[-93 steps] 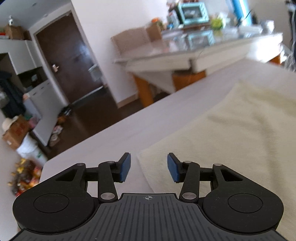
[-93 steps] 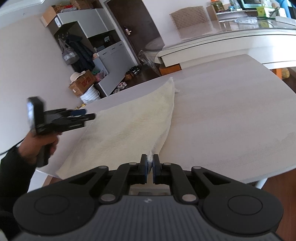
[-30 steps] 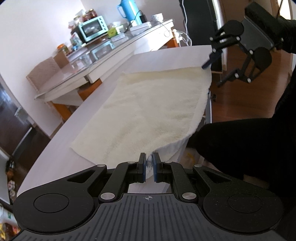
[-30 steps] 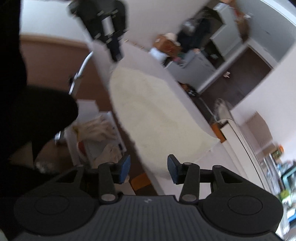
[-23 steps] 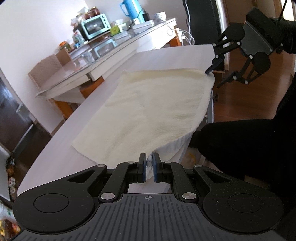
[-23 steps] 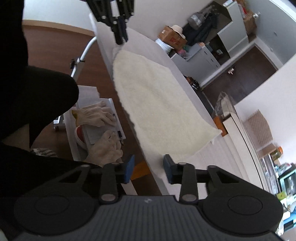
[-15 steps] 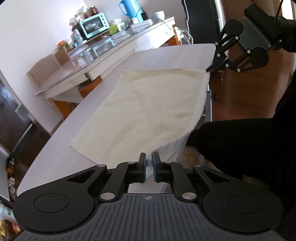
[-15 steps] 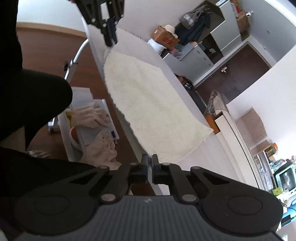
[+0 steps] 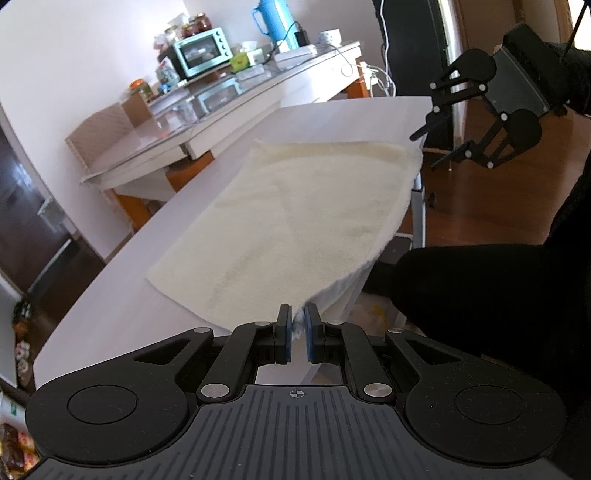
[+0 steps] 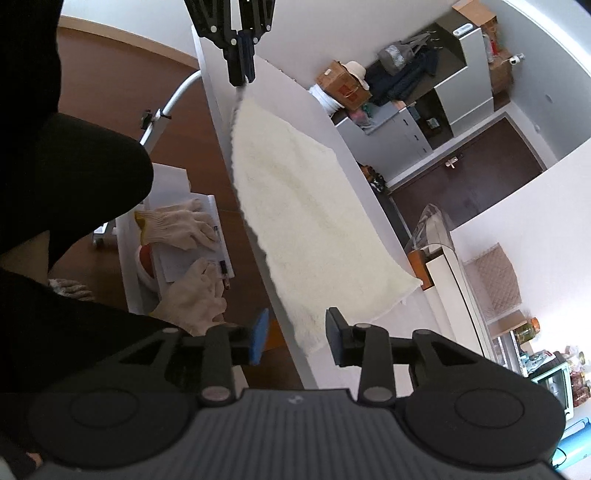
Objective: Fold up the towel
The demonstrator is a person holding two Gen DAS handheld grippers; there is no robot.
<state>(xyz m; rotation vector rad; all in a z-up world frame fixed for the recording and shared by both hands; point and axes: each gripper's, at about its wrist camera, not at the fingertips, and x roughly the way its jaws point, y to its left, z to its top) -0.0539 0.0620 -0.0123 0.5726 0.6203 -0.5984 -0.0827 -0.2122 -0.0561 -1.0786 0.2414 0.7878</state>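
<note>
L gripper [image 9: 297,334]: pads clamped on near corner of towel [image 9: 299,218], lifted just off table [image 9: 110,314] edge. R gripper [image 10: 295,341]: fingers spread, holding nothing, straddling towel's other near corner. Towel otherwise flat on table, long side along front edge.

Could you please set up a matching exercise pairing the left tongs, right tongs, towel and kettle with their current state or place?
Things:
1. left tongs
2. right tongs
3. towel
4. kettle

States or places:
A. spread flat on the table
B. open, around the towel's near corner
C. on the far counter, blue
D. shut on a towel corner

Pairs: 1-D, 2-B, 3-A, 4-C
</note>
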